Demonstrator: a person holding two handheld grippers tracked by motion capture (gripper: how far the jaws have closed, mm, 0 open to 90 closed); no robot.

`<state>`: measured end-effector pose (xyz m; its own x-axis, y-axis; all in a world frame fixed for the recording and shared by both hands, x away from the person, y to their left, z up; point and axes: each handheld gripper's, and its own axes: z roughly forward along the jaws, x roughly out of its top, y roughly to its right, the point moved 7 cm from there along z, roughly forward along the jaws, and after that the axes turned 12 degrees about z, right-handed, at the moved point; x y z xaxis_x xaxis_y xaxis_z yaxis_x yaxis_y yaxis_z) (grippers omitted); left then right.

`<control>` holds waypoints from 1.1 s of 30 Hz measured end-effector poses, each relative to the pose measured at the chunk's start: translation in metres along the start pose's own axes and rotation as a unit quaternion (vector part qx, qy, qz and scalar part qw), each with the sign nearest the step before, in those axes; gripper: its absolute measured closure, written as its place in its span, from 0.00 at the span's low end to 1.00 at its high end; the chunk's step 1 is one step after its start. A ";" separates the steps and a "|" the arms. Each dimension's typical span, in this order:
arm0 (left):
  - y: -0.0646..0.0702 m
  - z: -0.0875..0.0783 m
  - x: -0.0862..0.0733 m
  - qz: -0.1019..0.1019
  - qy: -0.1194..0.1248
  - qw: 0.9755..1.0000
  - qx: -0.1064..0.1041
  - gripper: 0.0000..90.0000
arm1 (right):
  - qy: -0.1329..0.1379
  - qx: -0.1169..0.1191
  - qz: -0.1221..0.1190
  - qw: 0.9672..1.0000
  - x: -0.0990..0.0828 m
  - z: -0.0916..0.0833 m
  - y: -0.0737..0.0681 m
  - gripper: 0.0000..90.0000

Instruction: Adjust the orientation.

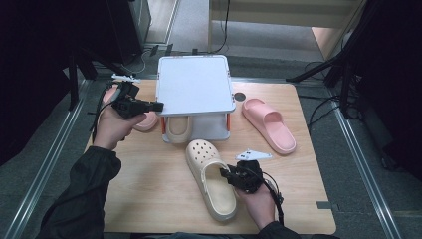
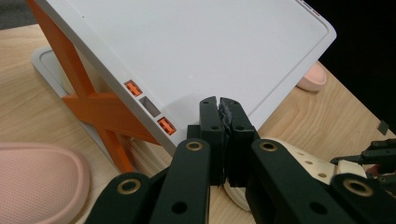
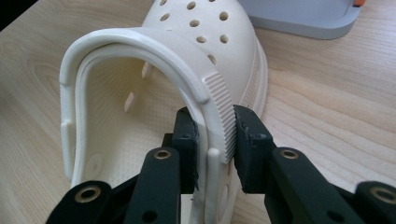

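A cream clog with holes [image 1: 211, 184] lies on the wooden table, toe toward the white two-level rack [image 1: 194, 84]. My right gripper [image 1: 225, 174] comes at the clog from its right side. In the right gripper view its jaws [image 3: 215, 126] stand one inside and one outside the clog's [image 3: 187, 46] ribbed side wall, pads pressed on it. My left gripper [image 1: 154, 106] is held above the table at the rack's left front corner. Its jaws [image 2: 219, 105] are shut together with nothing between them, pointing at the rack's [image 2: 210, 46] top shelf edge.
A second cream clog [image 1: 177, 128] sits on the rack's lower level between orange legs. One pink slipper [image 1: 268, 124] lies right of the rack, another [image 1: 147, 121] left of it under my left hand. The table's front edge [image 1: 149, 226] is near the clog's heel.
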<state>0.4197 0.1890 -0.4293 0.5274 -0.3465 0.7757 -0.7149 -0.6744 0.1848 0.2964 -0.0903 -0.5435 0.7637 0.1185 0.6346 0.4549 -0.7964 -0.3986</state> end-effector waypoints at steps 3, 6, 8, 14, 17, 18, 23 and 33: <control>0.000 0.000 0.000 -0.002 0.001 1.000 -0.004 0.98 | -0.001 0.002 0.003 1.000 0.004 -0.002 0.002 0.84; -0.001 0.000 0.000 -0.003 0.001 1.000 -0.005 0.98 | 0.000 0.003 0.003 1.000 0.008 -0.002 0.003 0.85; -0.001 0.000 0.000 -0.006 0.004 1.000 -0.007 0.98 | 0.001 0.004 0.002 1.000 0.013 -0.003 0.003 0.86; -0.001 0.000 -0.001 -0.005 0.003 1.000 -0.006 0.98 | 0.011 0.013 0.005 1.000 0.030 -0.009 0.001 0.86; 0.000 0.000 -0.001 -0.005 0.003 1.000 -0.005 0.98 | 0.017 0.009 0.005 1.000 0.039 -0.012 0.003 0.86; 0.000 0.000 -0.001 -0.005 0.003 1.000 -0.006 0.98 | 0.019 0.008 0.007 1.000 0.042 -0.013 0.004 0.86; 0.000 0.000 -0.001 -0.006 0.002 1.000 -0.006 0.98 | 0.036 0.000 0.015 0.999 0.060 -0.019 0.013 0.86; 0.000 0.000 -0.001 -0.006 0.003 1.000 -0.009 0.97 | 0.047 -0.032 0.029 0.998 0.097 -0.003 0.030 0.86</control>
<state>0.4193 0.1895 -0.4297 0.5337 -0.3346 0.7767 -0.7161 -0.6673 0.2046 0.3828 -0.1045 -0.4926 0.7406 0.0182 0.6717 0.3793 -0.8365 -0.3955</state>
